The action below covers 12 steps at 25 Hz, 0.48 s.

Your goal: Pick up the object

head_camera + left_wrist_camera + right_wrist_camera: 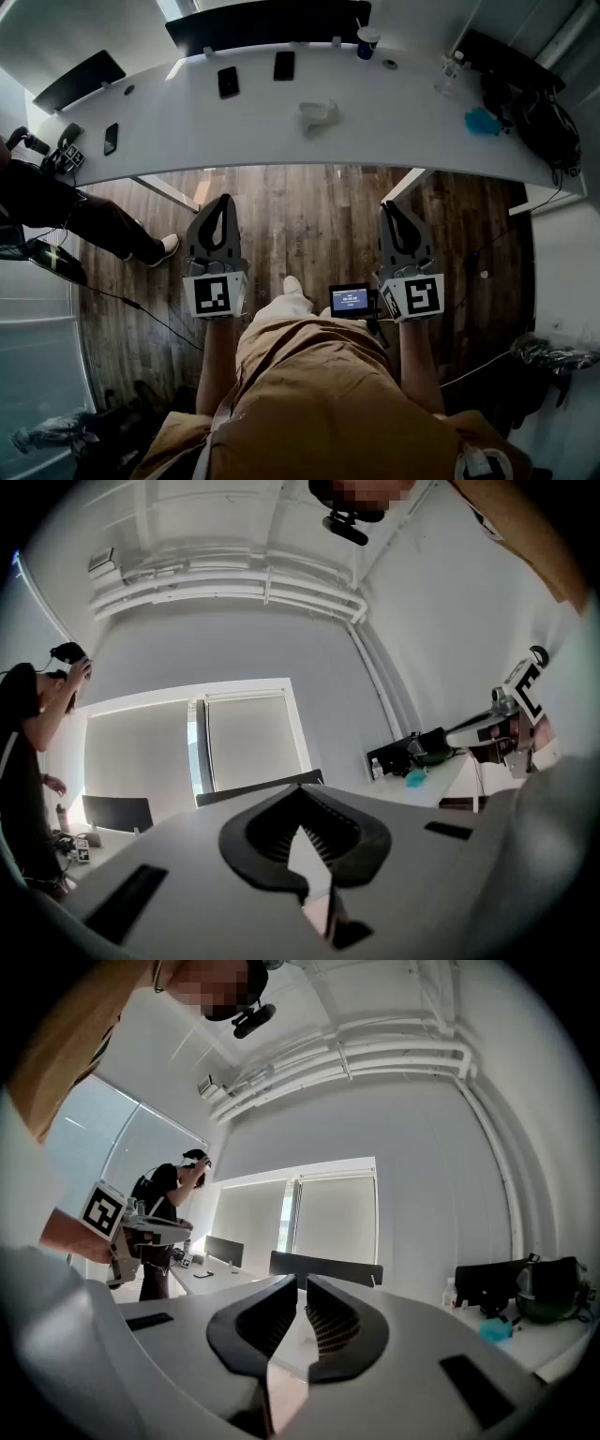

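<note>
Head view shows the left gripper (223,202) and right gripper (390,208) both clenched on nothing, well short of the white desk (187,122), so reaching for the crumpled pale object (319,114) at the desk's middle without opening would probably just shove it away.

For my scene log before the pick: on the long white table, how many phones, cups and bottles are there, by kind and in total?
Phones: 3
Cup: 1
Bottle: 1
Total: 5
</note>
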{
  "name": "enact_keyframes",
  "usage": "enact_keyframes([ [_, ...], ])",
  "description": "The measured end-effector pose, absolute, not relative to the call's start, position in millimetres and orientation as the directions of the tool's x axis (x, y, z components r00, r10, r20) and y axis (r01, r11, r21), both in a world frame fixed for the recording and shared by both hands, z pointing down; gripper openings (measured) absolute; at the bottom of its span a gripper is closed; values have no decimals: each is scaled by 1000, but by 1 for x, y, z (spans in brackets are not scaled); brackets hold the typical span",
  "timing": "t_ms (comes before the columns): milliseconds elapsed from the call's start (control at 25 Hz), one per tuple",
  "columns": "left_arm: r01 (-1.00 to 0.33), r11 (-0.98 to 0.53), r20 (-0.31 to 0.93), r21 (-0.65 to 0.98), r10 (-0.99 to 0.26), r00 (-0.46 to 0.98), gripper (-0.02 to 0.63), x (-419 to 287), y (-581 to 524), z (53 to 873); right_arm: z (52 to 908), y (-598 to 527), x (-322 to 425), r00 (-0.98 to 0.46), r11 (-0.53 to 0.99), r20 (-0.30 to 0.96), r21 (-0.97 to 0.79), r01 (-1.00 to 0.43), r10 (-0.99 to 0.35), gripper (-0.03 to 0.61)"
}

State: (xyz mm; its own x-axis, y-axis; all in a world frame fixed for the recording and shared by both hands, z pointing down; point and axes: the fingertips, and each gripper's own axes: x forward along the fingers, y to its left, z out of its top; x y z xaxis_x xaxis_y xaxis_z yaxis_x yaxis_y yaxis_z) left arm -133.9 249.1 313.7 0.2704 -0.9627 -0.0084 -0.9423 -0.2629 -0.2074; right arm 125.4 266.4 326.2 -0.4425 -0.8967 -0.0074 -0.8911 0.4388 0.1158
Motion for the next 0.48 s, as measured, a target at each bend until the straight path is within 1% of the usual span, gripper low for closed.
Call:
enact_keyframes([
  [320, -940, -284, -22, -190, -956, 294, 2, -159, 208, 312, 323, 233, 90, -442, 441, 2, 79, -894, -897, 12],
  [480, -934, -313, 9, -171, -949, 316, 2, -158, 192, 322, 327, 221, 85, -428, 428, 14, 60, -902, -904, 12],
])
